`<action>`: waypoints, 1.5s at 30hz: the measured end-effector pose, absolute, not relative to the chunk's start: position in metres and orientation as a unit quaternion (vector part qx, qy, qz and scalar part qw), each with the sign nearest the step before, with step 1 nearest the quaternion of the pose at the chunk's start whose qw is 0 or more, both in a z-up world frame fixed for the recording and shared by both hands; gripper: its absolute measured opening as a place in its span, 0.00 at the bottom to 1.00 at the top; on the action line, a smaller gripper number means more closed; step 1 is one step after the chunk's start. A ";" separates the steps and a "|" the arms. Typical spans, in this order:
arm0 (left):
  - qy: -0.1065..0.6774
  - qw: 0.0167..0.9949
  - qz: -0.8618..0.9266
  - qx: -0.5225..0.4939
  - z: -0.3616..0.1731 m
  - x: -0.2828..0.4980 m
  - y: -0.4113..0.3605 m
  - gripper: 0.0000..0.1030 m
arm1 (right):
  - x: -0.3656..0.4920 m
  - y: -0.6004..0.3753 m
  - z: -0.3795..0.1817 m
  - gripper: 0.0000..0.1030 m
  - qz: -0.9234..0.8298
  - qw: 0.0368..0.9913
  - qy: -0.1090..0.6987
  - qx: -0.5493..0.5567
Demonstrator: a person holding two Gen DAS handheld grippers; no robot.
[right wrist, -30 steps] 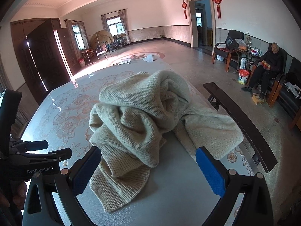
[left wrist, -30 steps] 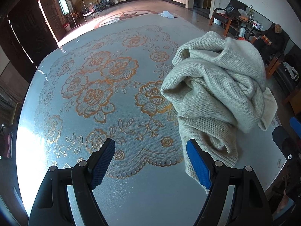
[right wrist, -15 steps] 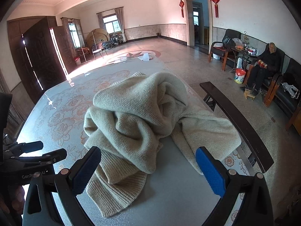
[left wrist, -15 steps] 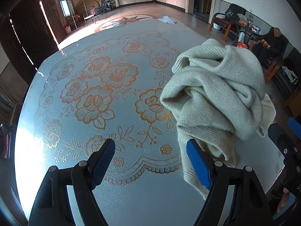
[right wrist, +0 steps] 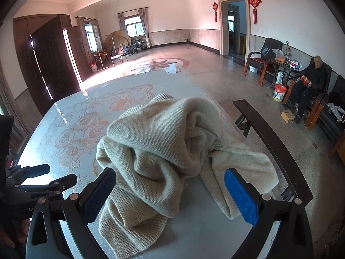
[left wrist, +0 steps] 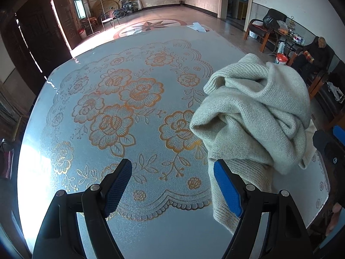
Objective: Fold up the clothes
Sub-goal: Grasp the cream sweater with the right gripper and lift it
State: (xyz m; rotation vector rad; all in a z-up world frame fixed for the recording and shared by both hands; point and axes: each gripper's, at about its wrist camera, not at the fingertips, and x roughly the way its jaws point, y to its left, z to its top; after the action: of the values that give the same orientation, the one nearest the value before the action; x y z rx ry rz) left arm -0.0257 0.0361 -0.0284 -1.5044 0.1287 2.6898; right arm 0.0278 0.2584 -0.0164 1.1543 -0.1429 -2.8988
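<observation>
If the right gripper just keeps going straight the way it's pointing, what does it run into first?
Most likely the crumpled beige sweater: the right gripper is open, and the bunched knit already lies between its fingers on the table. Depth is hard to judge.

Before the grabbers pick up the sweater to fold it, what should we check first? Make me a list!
1. Left gripper jaws open and empty: ok.
2. Right gripper jaws open and empty: ok.
3. Sweater lies wholly on the table: ok, though one part lies near the table's edge by the bench.
4. Sweater spread flat for folding: not ok, it is bunched in a heap.
5. A ribbed hem is exposed to grab: ok.
6. Where the sleeves and collar are: cannot tell.
</observation>
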 end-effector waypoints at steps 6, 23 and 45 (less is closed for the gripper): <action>0.038 0.026 0.871 -0.489 -0.028 -0.029 0.033 0.77 | 0.003 0.250 -0.013 1.00 -0.929 0.016 -0.017 0.370; 0.021 0.013 0.859 -0.511 -0.047 -0.026 0.007 0.77 | -0.047 0.240 -0.034 1.00 -0.904 0.024 0.044 0.424; -0.007 -0.003 0.842 -0.540 -0.063 -0.017 -0.015 0.77 | -0.070 0.245 -0.078 0.54 -0.860 0.044 -0.020 0.508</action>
State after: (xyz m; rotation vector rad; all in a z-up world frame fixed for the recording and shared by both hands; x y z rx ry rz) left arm -0.0171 -0.0154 -0.0635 -1.6995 -0.0220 2.6486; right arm -0.0704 0.2450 -0.0777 1.5515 -0.0625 -2.6282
